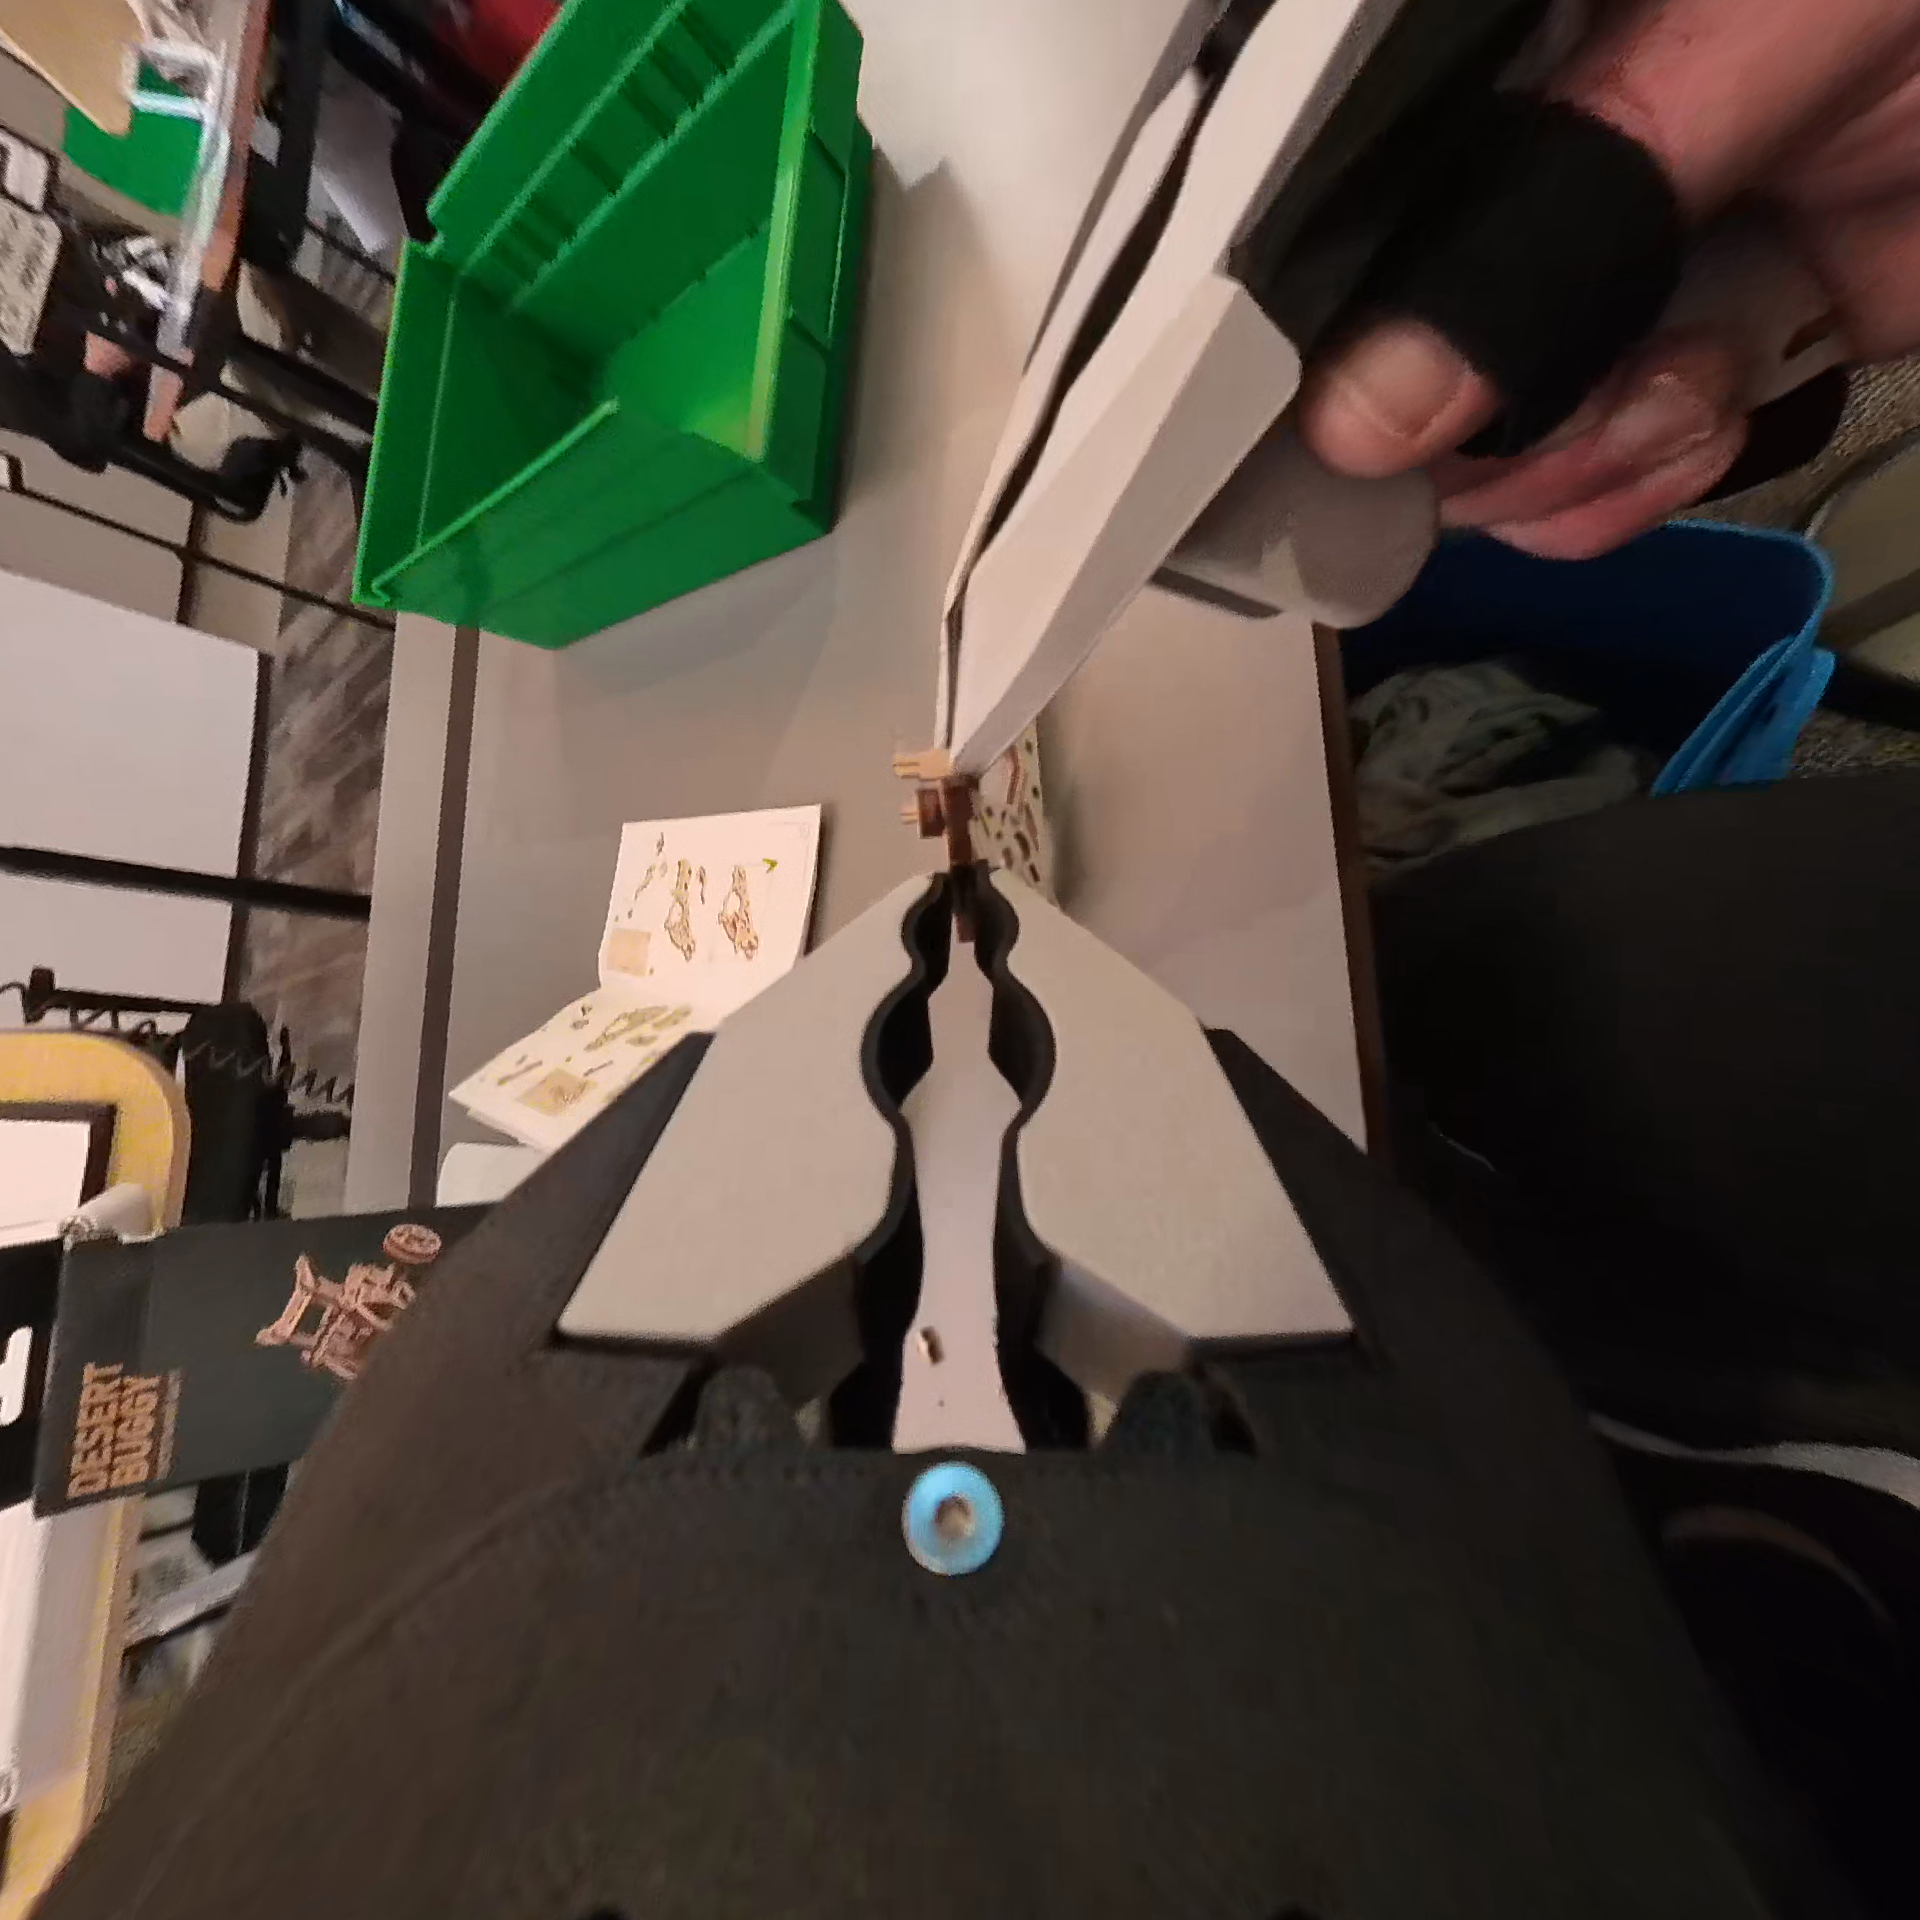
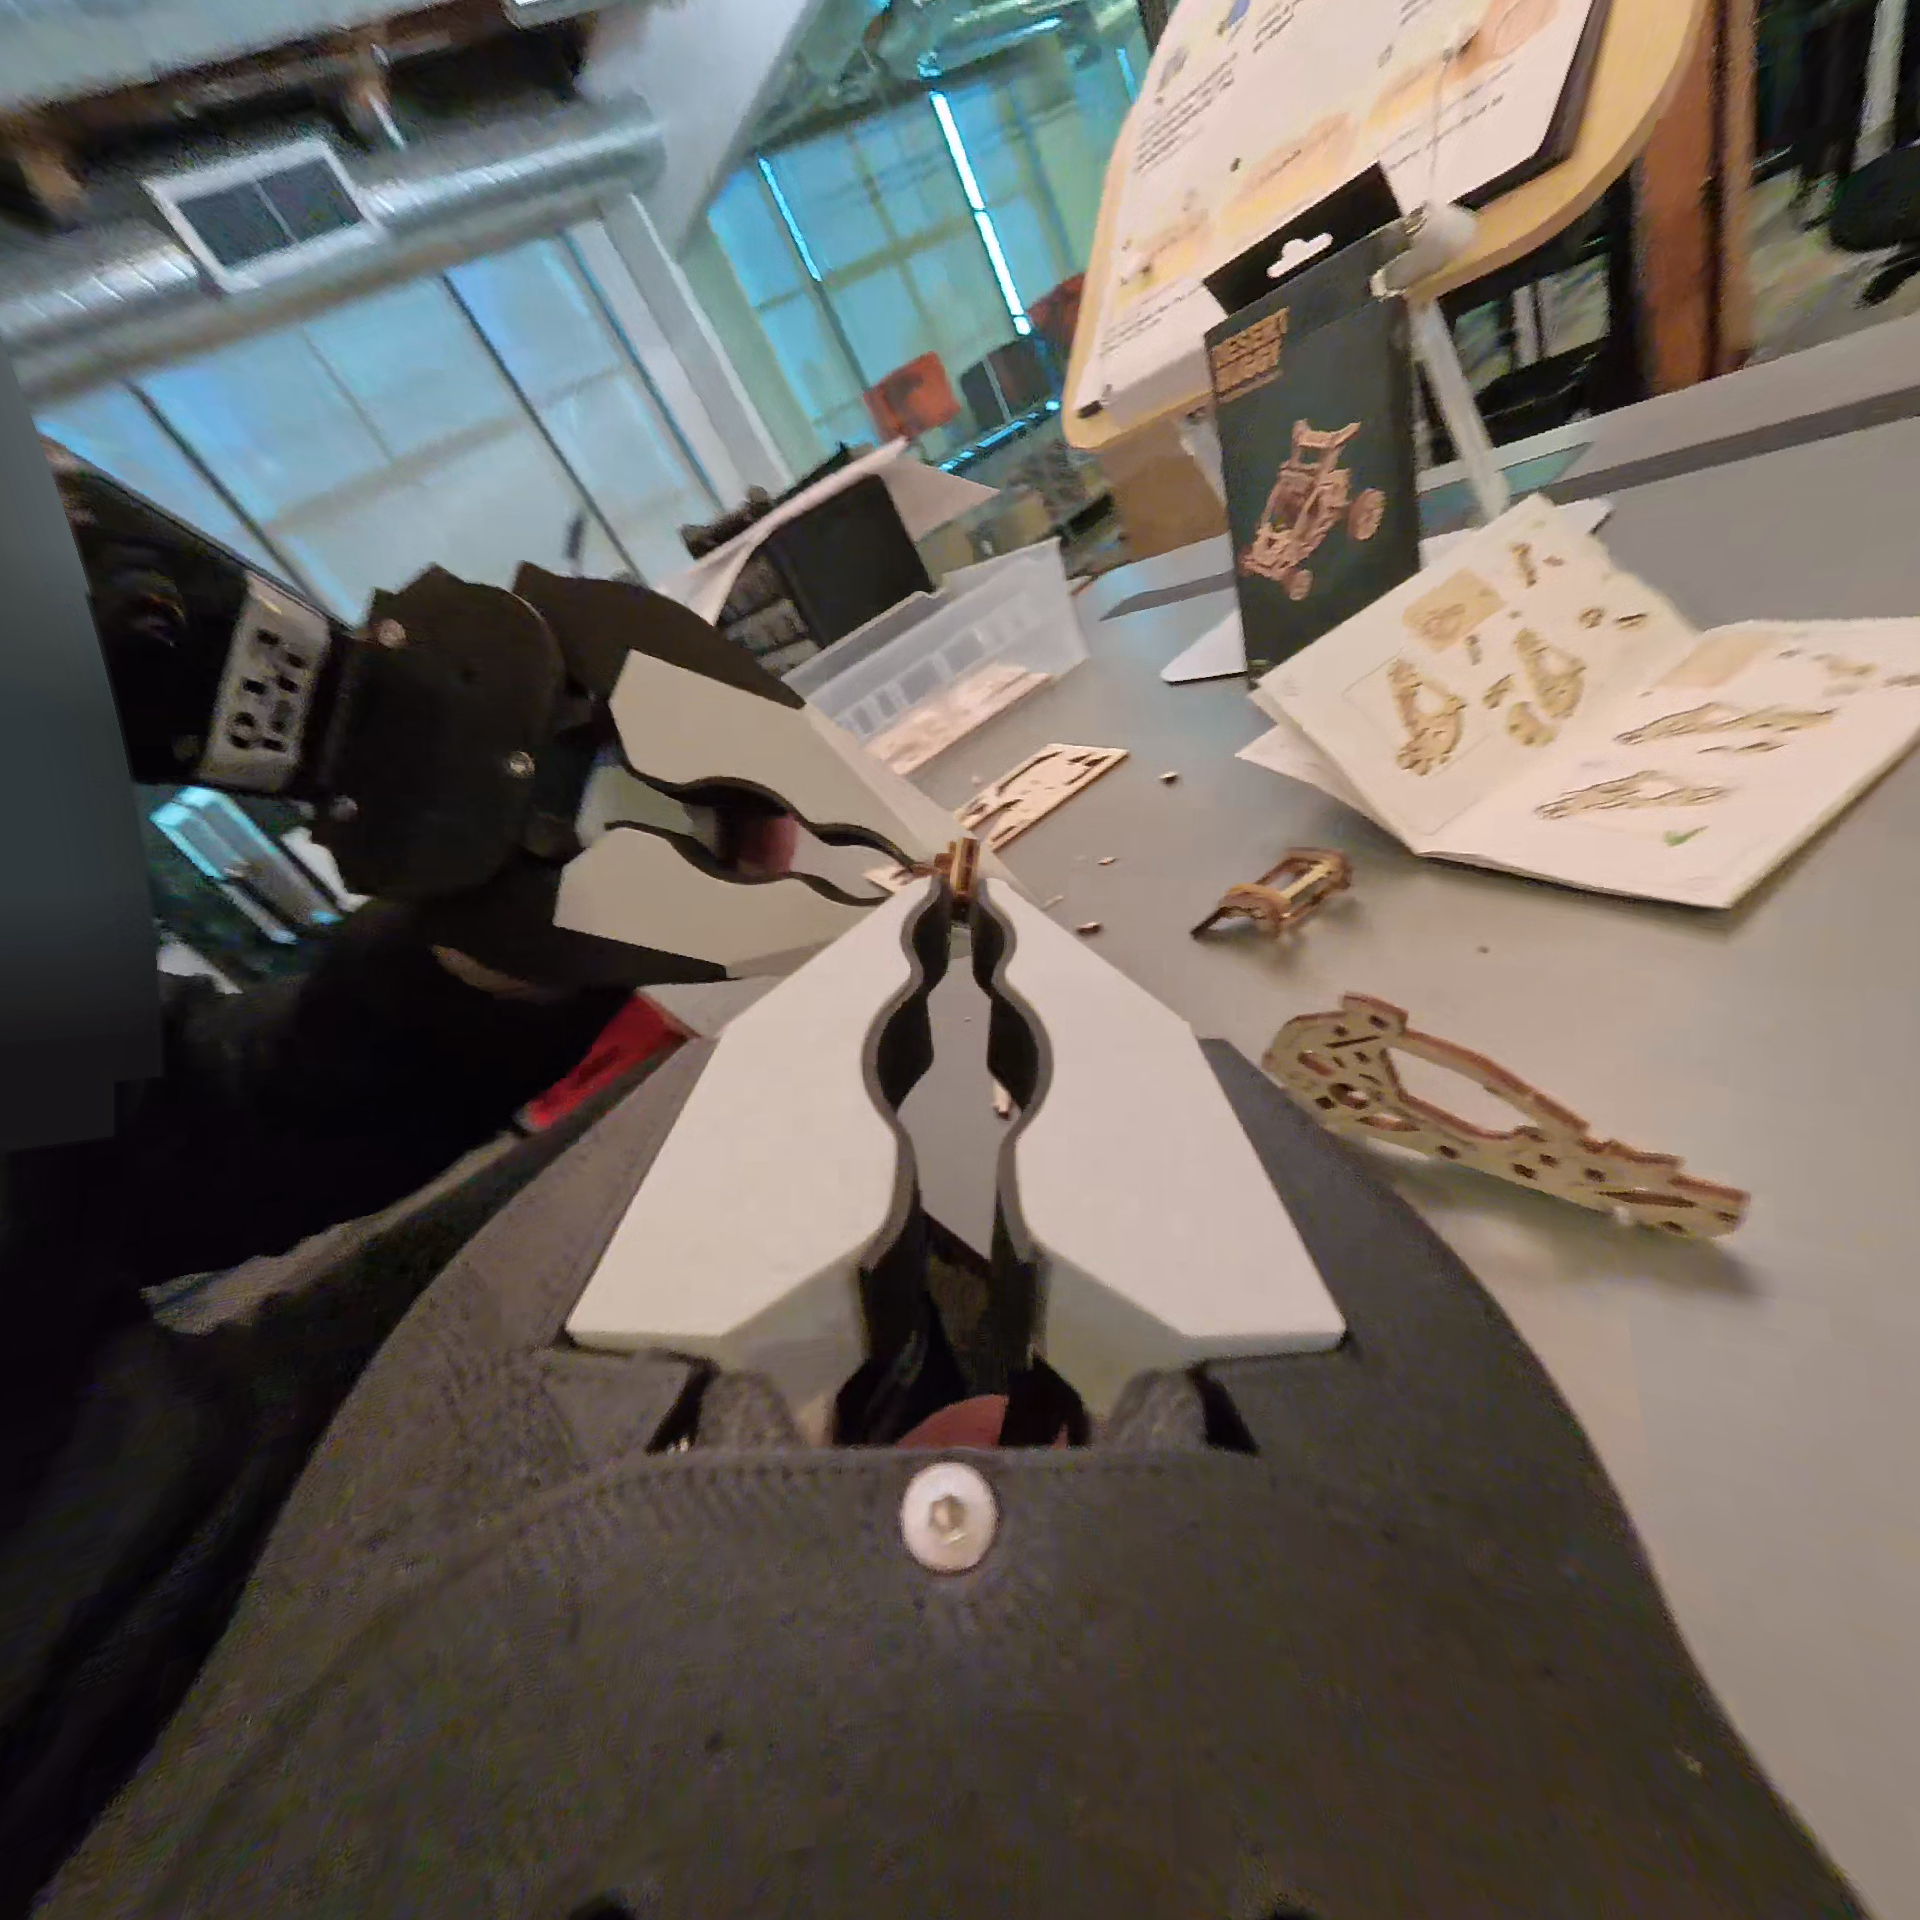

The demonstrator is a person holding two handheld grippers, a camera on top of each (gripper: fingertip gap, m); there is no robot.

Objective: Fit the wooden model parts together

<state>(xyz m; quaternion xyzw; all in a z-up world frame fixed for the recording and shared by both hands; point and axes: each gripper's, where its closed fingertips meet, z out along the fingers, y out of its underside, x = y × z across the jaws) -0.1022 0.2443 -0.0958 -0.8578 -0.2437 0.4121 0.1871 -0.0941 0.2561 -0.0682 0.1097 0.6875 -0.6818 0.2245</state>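
From my left tongs' camera: my left gripper is clamped tight on a small wooden piece, dark brown on its edge, sticking out past the tips above the grey table. My right gripper comes in from the top, tips closed on the pale tabbed end of that same little assembly. Green bin sits off to the upper left, the open instruction booklet lies left of the tips.

From the right camera: my right gripper is pinched shut on the wooden piece, with my left gripper meeting it from the left. On the table to the right sit a small built frame and a flat perforated wooden panel, near the booklet.
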